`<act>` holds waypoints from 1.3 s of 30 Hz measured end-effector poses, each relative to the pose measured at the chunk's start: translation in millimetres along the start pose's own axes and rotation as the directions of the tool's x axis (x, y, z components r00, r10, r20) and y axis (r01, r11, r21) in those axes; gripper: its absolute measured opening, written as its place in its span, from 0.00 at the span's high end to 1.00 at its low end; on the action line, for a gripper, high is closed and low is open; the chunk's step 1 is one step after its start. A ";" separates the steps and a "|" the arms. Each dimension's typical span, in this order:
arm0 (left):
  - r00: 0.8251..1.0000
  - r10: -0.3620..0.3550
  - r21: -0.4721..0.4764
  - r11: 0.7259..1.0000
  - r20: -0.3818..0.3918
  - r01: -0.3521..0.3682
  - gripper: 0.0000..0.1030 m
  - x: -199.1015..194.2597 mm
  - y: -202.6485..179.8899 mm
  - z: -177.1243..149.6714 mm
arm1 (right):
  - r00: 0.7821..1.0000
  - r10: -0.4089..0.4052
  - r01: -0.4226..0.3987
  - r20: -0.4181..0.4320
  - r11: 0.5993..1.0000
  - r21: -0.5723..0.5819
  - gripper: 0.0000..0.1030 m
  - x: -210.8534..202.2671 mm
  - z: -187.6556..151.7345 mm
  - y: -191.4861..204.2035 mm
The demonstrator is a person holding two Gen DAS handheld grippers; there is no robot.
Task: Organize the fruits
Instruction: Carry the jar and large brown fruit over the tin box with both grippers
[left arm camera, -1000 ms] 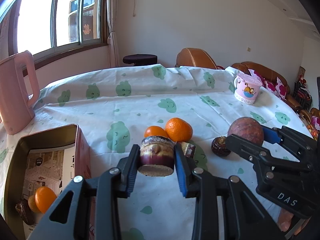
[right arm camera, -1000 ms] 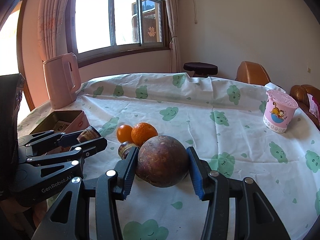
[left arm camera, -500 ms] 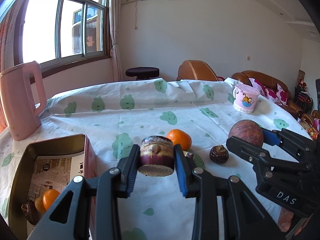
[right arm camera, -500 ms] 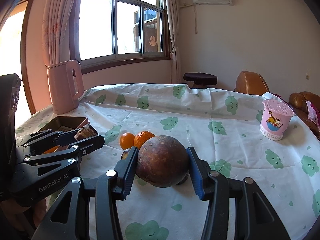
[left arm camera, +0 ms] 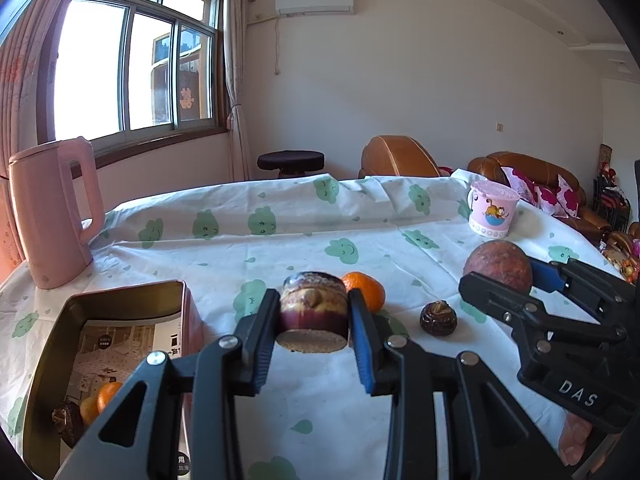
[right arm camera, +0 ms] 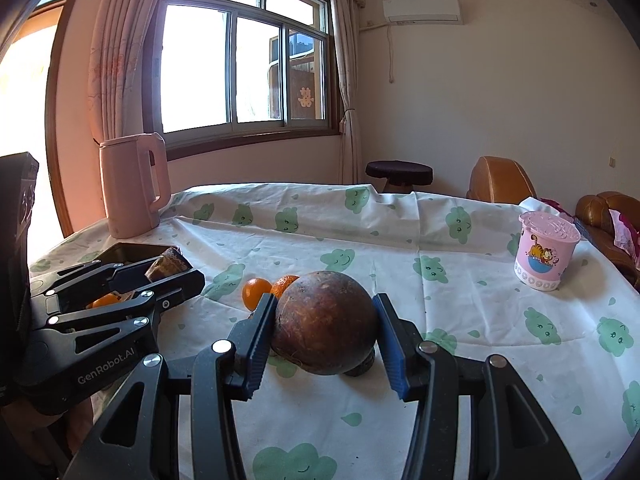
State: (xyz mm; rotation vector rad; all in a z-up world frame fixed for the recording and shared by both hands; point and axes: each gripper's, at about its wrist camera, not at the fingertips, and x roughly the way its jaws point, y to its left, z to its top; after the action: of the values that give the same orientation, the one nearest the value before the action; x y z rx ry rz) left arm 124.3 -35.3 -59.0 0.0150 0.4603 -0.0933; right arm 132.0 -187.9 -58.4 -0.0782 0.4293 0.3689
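My left gripper is shut on a stubby purple-and-tan fruit piece, held above the cloth to the right of an open tin box. The box holds small oranges and a dark fruit. My right gripper is shut on a large round brown fruit. The left wrist view shows that gripper and its round fruit at the right. On the table lie an orange and a small dark fruit. Two oranges show behind the round fruit.
A pink kettle stands at the table's far left behind the box. A pink cartoon cup stands at the far right. The table carries a white cloth with green clouds. A stool, brown chairs and a sofa stand beyond the table.
Both grippers have tipped upward a little, so more wall and window shows and the table sits lower in view. Each keeps its grip on its fruit.
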 end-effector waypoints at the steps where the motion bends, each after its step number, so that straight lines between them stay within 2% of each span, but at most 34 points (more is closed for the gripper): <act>1: 1.000 0.002 -0.001 1.000 0.005 -0.002 0.65 -1.2 0.1 -0.1 | 1.000 0.000 0.000 0.005 1.000 -0.001 0.51 -0.9 -0.1 0.0; 29: 0.989 0.067 -0.021 0.998 0.134 -0.065 0.65 -28.8 3.6 -3.4 | 0.992 -0.001 0.003 0.130 1.000 -0.018 0.51 -23.7 -1.8 3.3; 39: 0.989 0.071 -0.030 0.997 0.128 -0.068 0.65 -34.5 10.1 -5.9 | 0.991 -0.015 0.018 0.136 0.999 -0.026 0.51 -25.3 -1.7 5.8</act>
State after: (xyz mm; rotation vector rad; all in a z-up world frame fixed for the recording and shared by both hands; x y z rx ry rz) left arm 91.9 -22.0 -49.1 -0.0004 0.3310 -0.0195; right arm 107.9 -191.2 -49.2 -0.0829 0.2889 0.3615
